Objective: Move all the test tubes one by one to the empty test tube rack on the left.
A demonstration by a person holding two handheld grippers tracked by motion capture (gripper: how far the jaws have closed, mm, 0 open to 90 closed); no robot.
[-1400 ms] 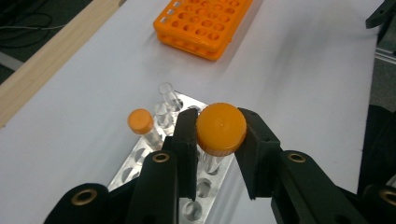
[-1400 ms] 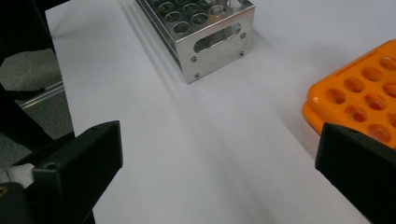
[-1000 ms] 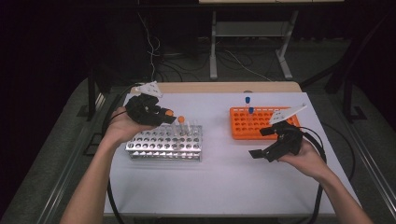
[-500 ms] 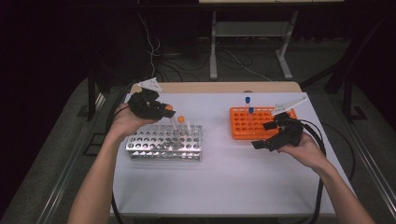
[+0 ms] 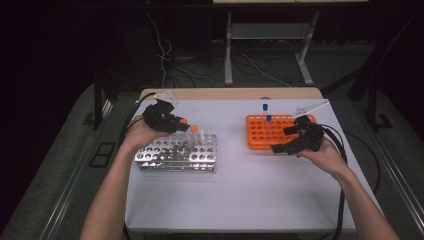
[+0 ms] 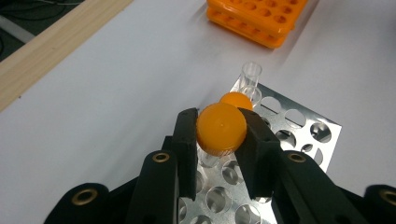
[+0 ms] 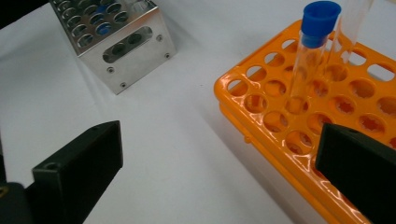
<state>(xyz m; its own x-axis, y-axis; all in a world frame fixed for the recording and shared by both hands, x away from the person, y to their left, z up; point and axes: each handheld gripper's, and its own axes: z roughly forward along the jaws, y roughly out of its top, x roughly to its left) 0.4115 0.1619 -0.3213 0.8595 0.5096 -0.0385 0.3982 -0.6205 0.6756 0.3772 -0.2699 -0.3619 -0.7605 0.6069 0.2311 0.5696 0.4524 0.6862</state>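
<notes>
My left gripper is shut on the orange cap of a clear tube, held just above the metal rack. In the high view, the left gripper hovers over the far left of that rack. A second orange-capped tube and an uncapped clear tube stand in the rack behind it. My right gripper is open and holds nothing, at the near edge of the orange rack. A blue-capped tube stands in that rack. The right gripper sits at the orange rack's front right corner.
The two racks stand side by side on the white table, with a bare strip between them. Another blue-capped tube stands at the orange rack's far side. The table's wooden far edge runs behind both racks.
My left gripper has sunk a little toward the metal rack, still holding the tube. My right gripper has moved away from the person, up to the orange rack.
</notes>
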